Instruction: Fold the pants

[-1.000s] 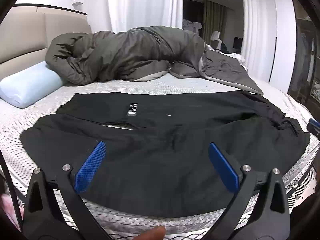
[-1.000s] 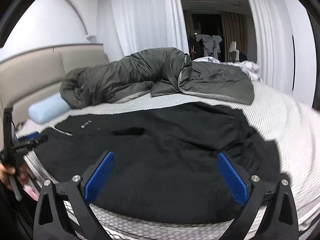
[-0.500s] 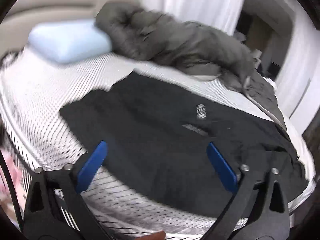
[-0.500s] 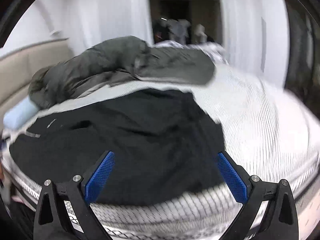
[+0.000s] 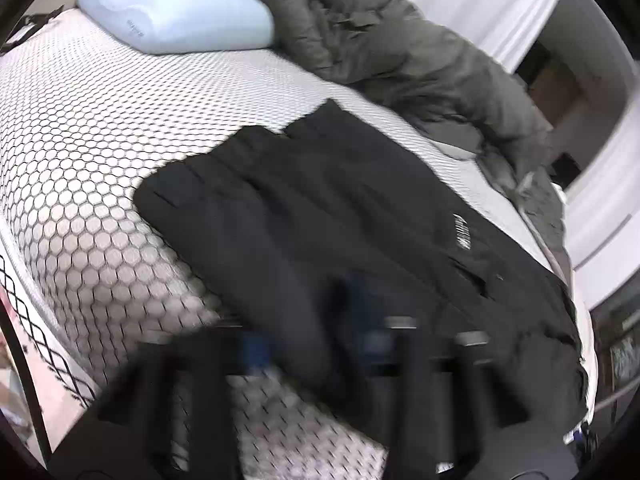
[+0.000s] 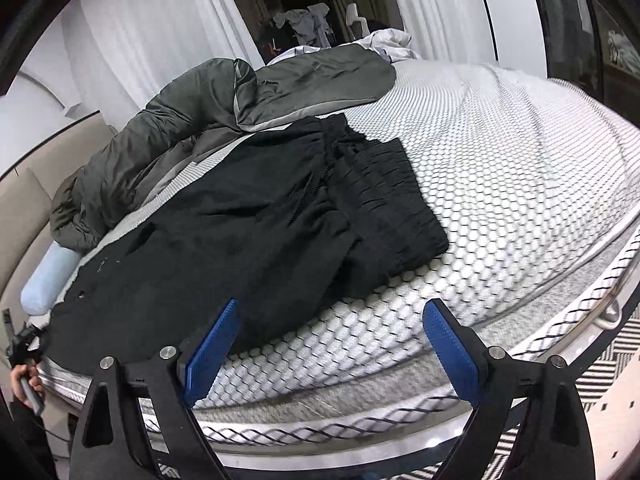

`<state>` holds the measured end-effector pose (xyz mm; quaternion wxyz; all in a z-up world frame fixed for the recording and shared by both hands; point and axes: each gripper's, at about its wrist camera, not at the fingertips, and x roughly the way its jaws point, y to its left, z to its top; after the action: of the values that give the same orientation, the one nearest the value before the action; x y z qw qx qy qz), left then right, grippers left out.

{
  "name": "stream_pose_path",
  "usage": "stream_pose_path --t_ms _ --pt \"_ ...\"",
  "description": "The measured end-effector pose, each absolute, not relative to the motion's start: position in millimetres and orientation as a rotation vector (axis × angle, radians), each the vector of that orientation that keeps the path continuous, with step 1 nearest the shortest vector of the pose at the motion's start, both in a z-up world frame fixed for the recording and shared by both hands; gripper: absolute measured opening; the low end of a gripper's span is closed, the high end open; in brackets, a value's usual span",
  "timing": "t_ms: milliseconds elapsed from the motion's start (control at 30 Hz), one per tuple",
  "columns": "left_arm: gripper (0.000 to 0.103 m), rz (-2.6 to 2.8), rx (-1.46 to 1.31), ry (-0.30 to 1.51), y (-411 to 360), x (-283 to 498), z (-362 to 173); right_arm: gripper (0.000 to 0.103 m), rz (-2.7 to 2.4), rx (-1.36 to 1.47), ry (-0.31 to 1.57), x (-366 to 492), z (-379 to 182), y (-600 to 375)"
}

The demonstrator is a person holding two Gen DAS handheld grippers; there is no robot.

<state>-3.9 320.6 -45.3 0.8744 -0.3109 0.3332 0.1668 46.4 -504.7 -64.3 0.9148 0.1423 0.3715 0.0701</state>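
I'm closing my left claw (image 5: 316, 344) at the bed's (image 5: 80, 160) near edge; its jaws have just been closing, blurred, apparently pinching a pant-leg hem for the fold. I'm holding my right claw (image 6: 332, 344) wide, gripping nothing, over the near edge short of the waistband, and its jaws have just been narrowing slightly. The black pants (image 6: 248, 232) are lying spread lengthwise along that edge. Farther back, pillow (image 5: 172, 8) and grey duvet (image 6: 208, 112).
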Motion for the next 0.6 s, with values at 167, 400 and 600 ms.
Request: stream_pose_path --t_ms 167,400,600 --pt "0.005 0.339 -0.654 0.66 325.2 -8.0 -43.0 0.094 0.155 0.361 0.803 65.5 -67.9 -493.3" --pt "0.004 0.355 -0.604 0.664 322.4 -25.4 -41.4 0.072 0.145 0.56 0.782 92.3 -74.5 -513.2" --pt "0.004 0.36 -0.592 0.657 315.9 -32.8 -40.3 0.016 0.09 0.55 0.79 120.3 -58.5 -511.3"
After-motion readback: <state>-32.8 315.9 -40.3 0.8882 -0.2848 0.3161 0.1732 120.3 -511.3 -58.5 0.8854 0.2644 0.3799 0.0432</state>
